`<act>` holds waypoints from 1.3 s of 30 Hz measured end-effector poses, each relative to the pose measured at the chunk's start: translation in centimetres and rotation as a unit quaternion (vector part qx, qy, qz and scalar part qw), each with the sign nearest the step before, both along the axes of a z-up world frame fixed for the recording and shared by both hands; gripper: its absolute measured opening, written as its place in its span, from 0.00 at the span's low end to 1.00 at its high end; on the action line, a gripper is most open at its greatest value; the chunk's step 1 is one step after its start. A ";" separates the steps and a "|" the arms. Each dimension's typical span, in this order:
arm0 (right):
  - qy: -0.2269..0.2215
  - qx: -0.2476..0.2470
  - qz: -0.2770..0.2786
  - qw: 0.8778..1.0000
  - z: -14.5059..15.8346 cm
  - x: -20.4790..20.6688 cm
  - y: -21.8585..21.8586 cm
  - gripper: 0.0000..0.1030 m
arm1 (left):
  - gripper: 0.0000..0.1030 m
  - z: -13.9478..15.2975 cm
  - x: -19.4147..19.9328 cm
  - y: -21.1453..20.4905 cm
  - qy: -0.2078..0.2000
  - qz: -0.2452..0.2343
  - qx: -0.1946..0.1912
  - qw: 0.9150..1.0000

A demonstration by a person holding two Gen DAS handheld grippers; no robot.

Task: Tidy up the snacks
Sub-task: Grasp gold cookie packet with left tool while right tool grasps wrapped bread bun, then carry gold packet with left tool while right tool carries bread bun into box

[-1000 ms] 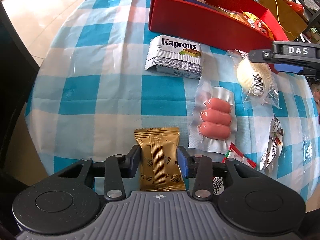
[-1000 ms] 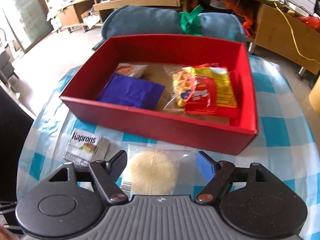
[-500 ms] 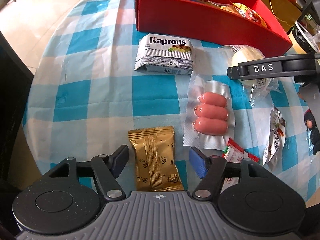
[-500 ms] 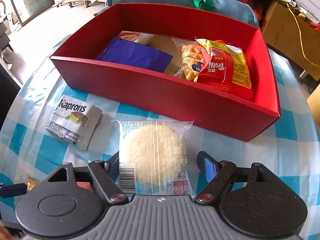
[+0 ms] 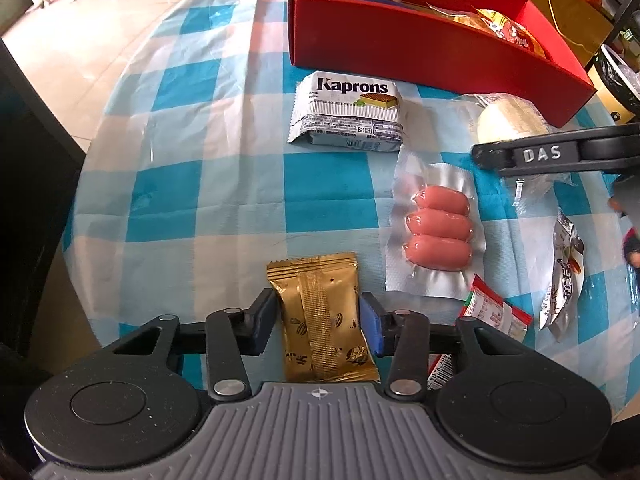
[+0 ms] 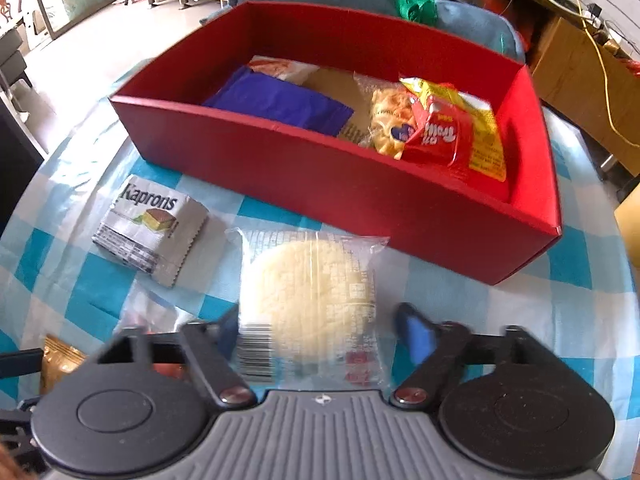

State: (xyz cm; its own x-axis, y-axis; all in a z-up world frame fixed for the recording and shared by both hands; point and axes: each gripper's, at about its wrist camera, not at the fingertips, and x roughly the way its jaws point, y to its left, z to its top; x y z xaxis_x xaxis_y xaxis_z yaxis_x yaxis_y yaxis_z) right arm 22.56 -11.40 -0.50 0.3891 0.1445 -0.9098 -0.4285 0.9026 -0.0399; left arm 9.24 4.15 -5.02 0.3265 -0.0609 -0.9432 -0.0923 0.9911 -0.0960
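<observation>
My left gripper [image 5: 318, 322] is shut on a gold snack packet [image 5: 320, 320] near the table's front edge. My right gripper [image 6: 320, 326] is open around a clear-wrapped round rice cake [image 6: 308, 300]; the left pad touches the wrapper and the right pad stands off it. The right gripper's arm [image 5: 556, 154] shows in the left wrist view over the rice cake [image 5: 508, 122]. The red box [image 6: 320, 176] lies just beyond, holding a purple packet [image 6: 280, 104], a red and yellow packet [image 6: 448, 132] and others.
On the blue checked tablecloth [image 5: 192, 184] lie a Kaprons wafer pack [image 5: 350, 110], a vacuum pack of three sausages [image 5: 438, 232], a small red sachet [image 5: 492, 314] and a silver packet [image 5: 562, 276]. The table edge falls off at the left.
My left gripper had opened half a second ago and has closed again on the gold packet. My right gripper came lower around the rice cake and its jaws narrowed.
</observation>
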 end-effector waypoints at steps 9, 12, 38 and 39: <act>-0.038 -0.058 0.048 0.996 0.3 -1.9 1.3 0.52 | 0.46 0.1 -0.2 -0.3 -0.002 0.002 0.012 1.000; -0.046 -0.070 0.059 0.995 0.4 -2.4 1.6 0.52 | 0.46 0.2 0.0 -0.3 -0.003 0.002 0.015 1.000; -0.057 -0.069 0.086 0.992 1.3 -4.2 1.9 0.52 | 0.45 0.4 1.3 0.0 -0.019 0.026 0.032 0.999; -0.059 -0.070 0.087 0.992 1.4 -4.3 1.9 0.52 | 0.45 0.4 1.3 0.0 -0.021 0.027 0.034 0.999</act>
